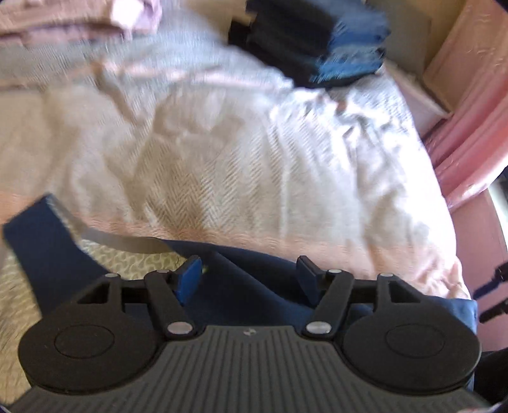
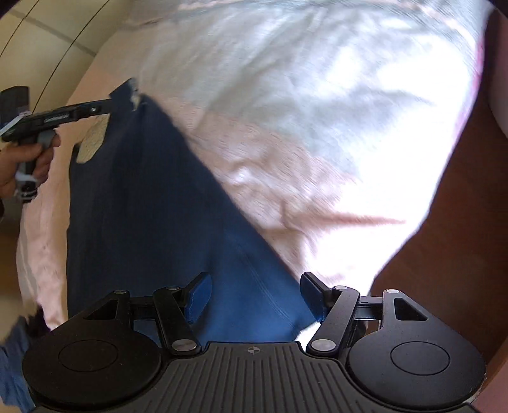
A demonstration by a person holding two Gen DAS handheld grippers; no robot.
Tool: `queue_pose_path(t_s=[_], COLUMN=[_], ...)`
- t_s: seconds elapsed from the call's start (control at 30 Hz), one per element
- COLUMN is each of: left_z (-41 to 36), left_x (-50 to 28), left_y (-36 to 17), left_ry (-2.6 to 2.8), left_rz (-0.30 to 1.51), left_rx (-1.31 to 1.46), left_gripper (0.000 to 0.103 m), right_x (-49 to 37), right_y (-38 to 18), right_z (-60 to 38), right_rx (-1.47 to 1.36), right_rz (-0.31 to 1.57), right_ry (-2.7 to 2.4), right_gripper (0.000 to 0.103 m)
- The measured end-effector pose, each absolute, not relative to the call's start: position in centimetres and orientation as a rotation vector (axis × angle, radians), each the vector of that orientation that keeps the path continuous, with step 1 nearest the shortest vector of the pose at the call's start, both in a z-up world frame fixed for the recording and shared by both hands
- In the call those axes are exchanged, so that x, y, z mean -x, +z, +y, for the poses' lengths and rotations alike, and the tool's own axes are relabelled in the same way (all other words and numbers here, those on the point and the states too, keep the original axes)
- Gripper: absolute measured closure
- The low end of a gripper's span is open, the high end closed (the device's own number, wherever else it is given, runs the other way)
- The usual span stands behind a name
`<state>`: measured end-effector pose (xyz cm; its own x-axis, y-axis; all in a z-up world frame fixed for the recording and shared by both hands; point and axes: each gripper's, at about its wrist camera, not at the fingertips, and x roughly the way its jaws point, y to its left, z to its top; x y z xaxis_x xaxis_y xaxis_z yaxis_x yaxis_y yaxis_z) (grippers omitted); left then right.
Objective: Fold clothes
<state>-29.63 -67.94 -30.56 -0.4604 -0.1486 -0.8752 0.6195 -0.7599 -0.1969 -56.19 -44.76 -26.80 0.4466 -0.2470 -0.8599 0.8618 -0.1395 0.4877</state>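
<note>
A navy blue garment (image 2: pixel 152 203) with a pale patterned lining lies on the pale bedspread (image 2: pixel 285 133). In the left wrist view the garment (image 1: pixel 241 292) lies under and between the fingers of my left gripper (image 1: pixel 250 276), which is open, with the lining (image 1: pixel 127 257) showing at left. My right gripper (image 2: pixel 255 295) is open, jaws wide apart, over the garment's near end. The left gripper (image 2: pixel 117 104) also shows in the right wrist view, at the garment's far corner.
A stack of folded dark and blue clothes (image 1: pixel 320 41) sits at the far side of the bed. Pink folded fabric (image 1: pixel 79 19) lies far left. A pink curtain (image 1: pixel 470 127) hangs at right. A brown wooden surface (image 2: pixel 444 241) borders the bed.
</note>
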Motion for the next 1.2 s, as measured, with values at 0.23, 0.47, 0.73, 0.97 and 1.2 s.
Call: queue_pose_path(t_s=[0.23, 0.47, 0.73, 0.97, 1.2], left_z=[-68.9, -68.8, -68.6, -69.1, -69.1], left_x=[29.4, 30.3, 31.2, 29.0, 28.5], left_y=[-34.4, -34.0, -33.5, -30.5, -29.4], left_ry=[-2.198, -2.252, -2.313, -2.367, -2.375], left_rz=[0.709, 0.630, 0.631, 0.680, 0.707], left_rx=[-1.611, -1.666, -1.695, -1.507, -1.445], left_gripper=[0.043, 0.050, 0.094, 0.099, 0.099], right_x=[58.5, 57.7, 57.2, 56.7, 56.5], right_y=[-28.1, -28.4, -28.3, -28.7, -27.7], right_z=[-42.6, -41.8, -40.0, -38.4, -37.4], right_rx=[-1.501, -1.541, -1.554, -1.605, -1.603], right_rz=[0.505, 0.428, 0.340, 0.211, 0.105], right_ry=[-1.132, -1.141, -1.170, -1.163, -1.152], right_gripper=[0.037, 0.037, 0.037, 0.038, 0.049])
